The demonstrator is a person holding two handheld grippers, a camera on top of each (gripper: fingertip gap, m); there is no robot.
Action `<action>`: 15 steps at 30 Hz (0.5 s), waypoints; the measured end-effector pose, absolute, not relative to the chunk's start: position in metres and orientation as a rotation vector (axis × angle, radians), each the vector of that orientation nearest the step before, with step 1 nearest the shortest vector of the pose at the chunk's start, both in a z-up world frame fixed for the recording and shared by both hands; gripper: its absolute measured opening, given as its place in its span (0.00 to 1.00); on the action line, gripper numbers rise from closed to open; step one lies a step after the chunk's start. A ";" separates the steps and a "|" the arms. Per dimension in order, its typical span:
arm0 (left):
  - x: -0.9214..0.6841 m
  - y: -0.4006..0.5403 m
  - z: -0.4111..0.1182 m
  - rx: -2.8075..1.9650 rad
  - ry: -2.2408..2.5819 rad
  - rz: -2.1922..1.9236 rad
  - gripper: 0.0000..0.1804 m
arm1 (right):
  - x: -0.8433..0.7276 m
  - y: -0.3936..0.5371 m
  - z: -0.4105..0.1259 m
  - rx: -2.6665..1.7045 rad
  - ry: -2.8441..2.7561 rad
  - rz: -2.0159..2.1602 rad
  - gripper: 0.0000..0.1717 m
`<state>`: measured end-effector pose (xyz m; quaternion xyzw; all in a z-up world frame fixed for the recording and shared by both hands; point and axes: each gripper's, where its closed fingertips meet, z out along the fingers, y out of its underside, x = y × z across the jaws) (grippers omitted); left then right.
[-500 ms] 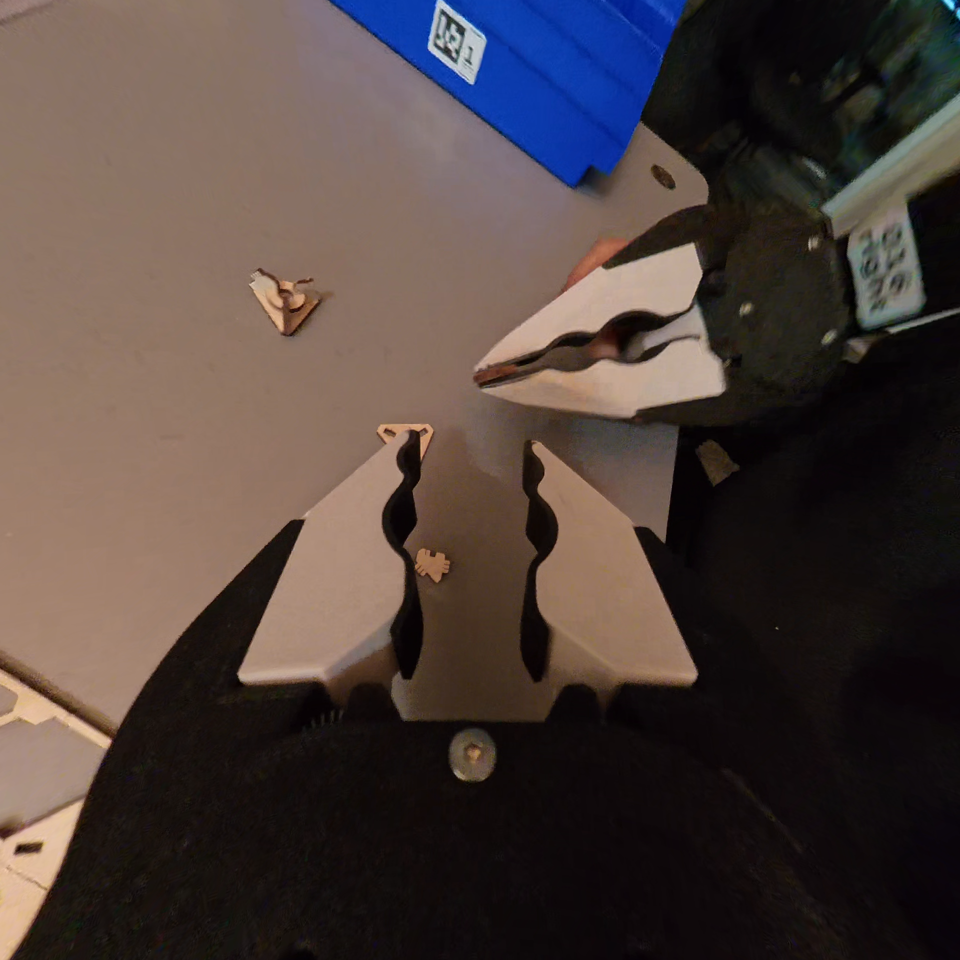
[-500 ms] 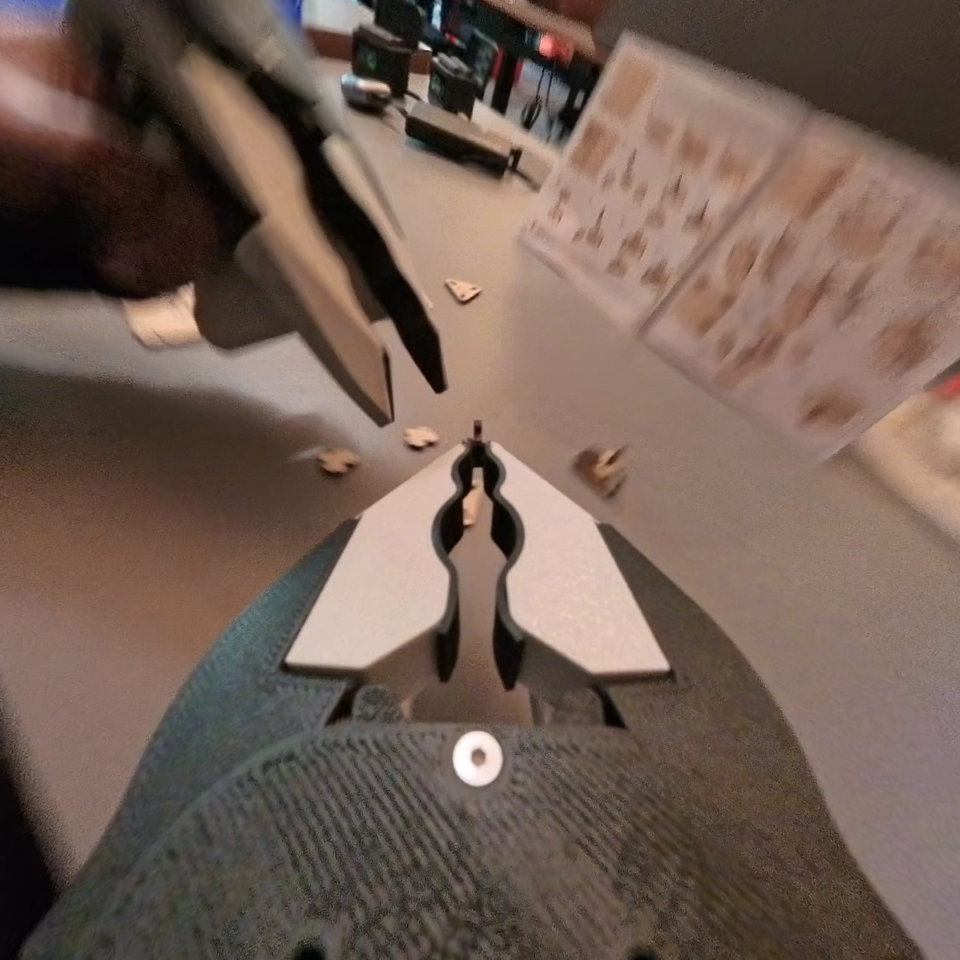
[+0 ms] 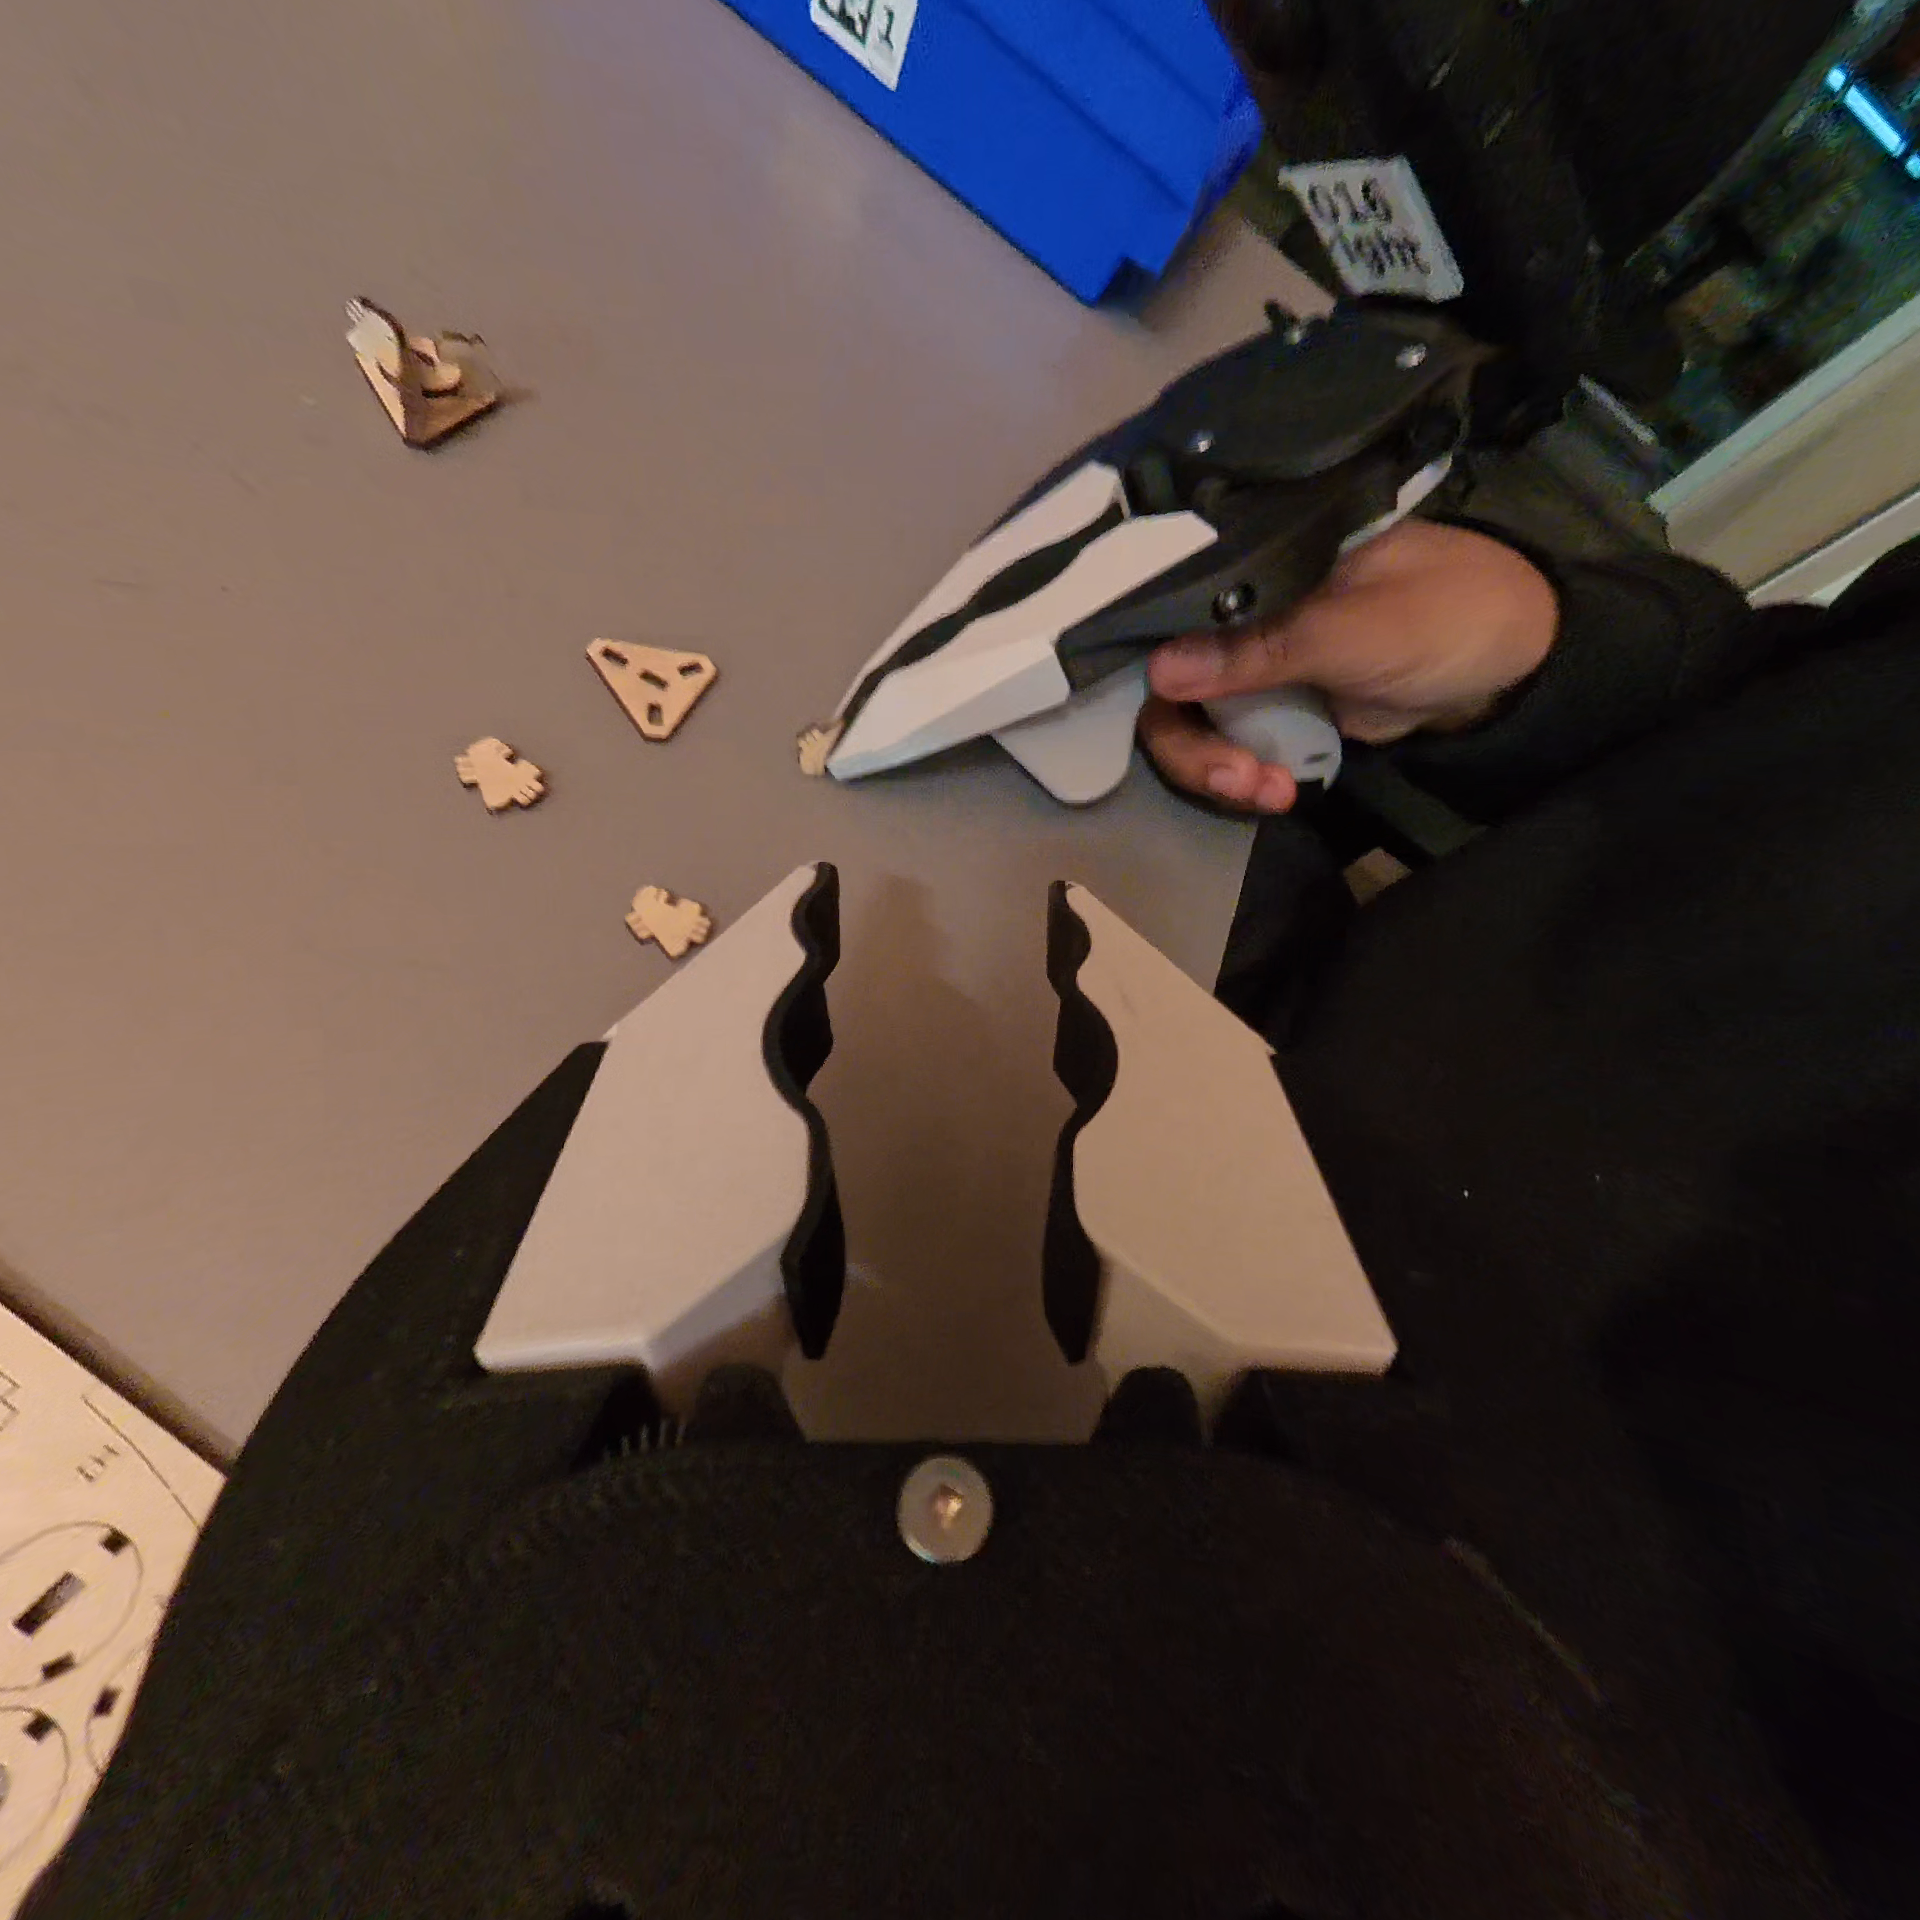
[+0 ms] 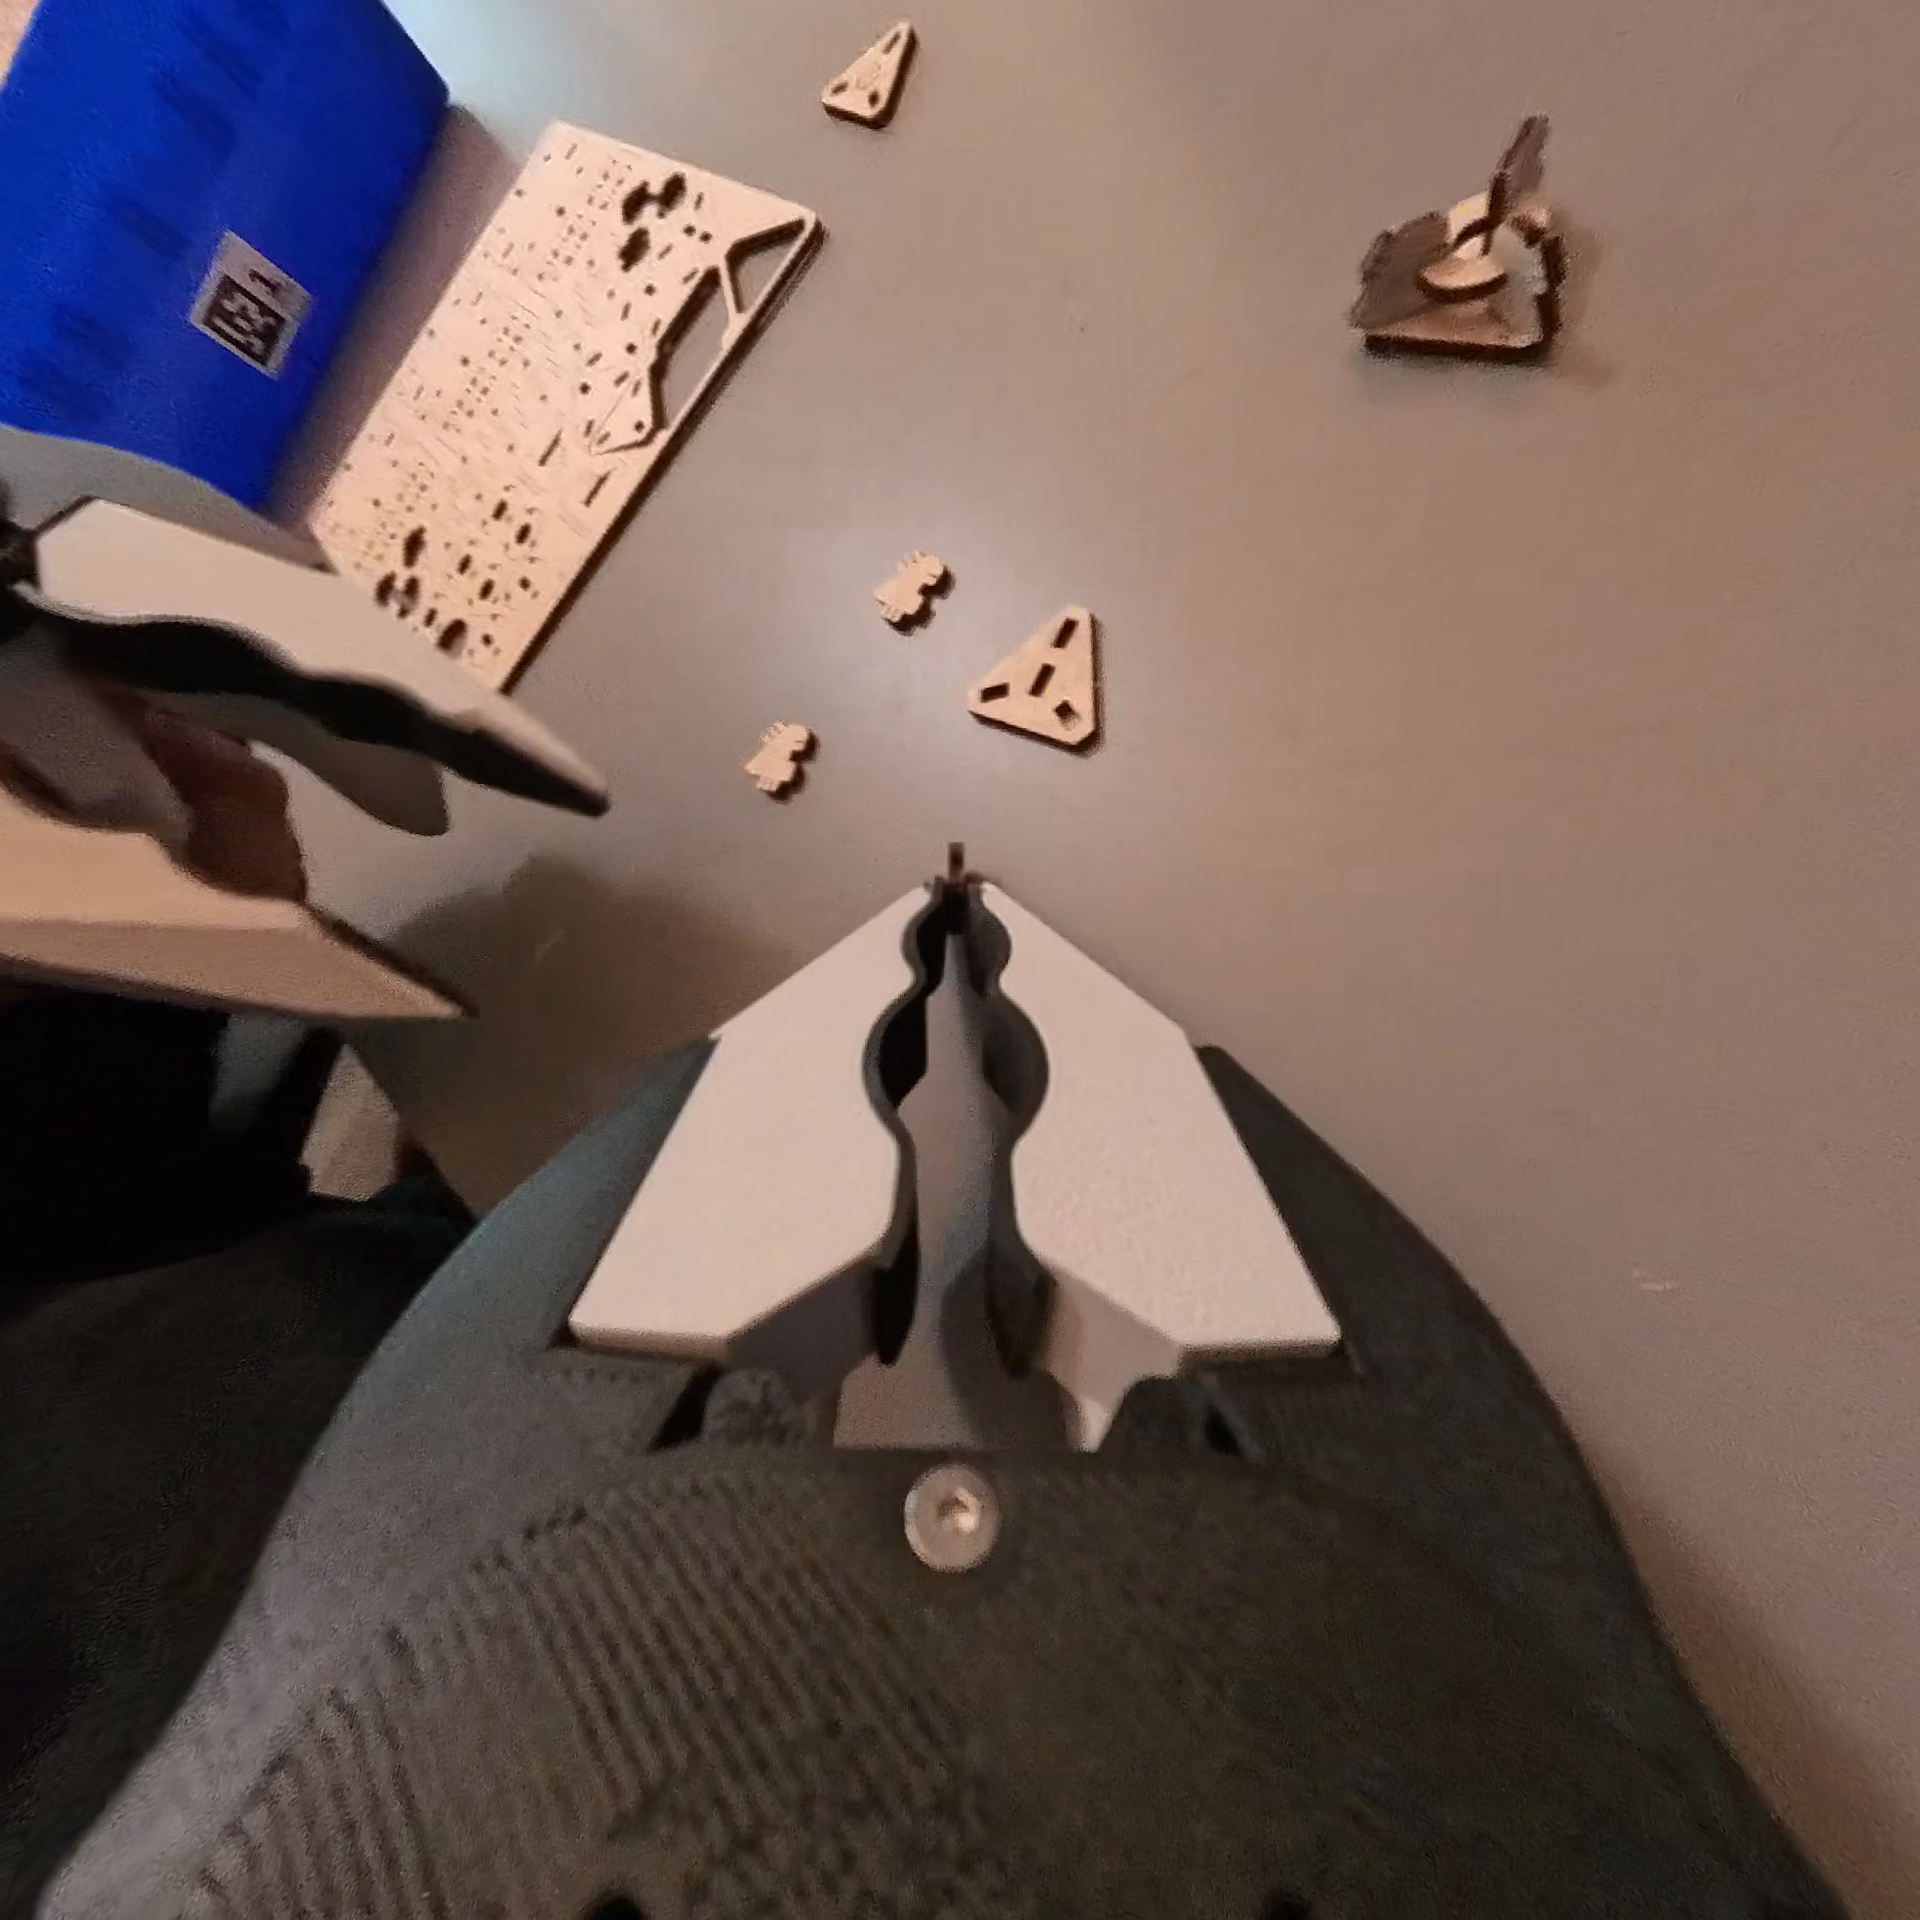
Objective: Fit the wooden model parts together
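Now right tool (image 4: pixel 954 891) clamped on small wooden piece (image 3: pixel 814 748), edge-on at tips; left tool (image 3: pixel 940 883) apart, bare.

The table (image 3: pixel 312 623) is plain grey-brown, and the bin (image 3: pixel 1039 135) at its far edge is bright blue with a black-and-white sticker (image 3: pixel 862 26). Near the bin, the pale tan wooden sheet (image 4: pixel 561 395) is dotted with dark cut-outs. The triangular plate (image 3: pixel 652 684) and small pieces (image 3: pixel 500 774) are the same pale wood, edges perhaps scorched brown.
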<state>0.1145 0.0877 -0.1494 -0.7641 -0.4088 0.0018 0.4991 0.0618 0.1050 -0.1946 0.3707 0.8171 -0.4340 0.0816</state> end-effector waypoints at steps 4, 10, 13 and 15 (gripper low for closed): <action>0.126 0.089 -0.149 -1.864 -0.982 -0.025 0.21 | 0.057 0.114 -0.192 1.121 2.475 -1.288 0.09; 0.123 0.079 -0.141 -1.798 -1.004 -0.008 0.21 | 0.051 0.130 -0.182 1.039 2.538 -1.347 0.18; 0.117 0.076 -0.144 -1.768 -1.045 -0.012 0.20 | 0.054 0.129 -0.184 0.886 2.693 -1.342 0.14; 0.113 0.075 -0.146 -1.754 -1.067 0.002 0.21 | 0.057 0.127 -0.192 0.813 2.798 -1.295 0.16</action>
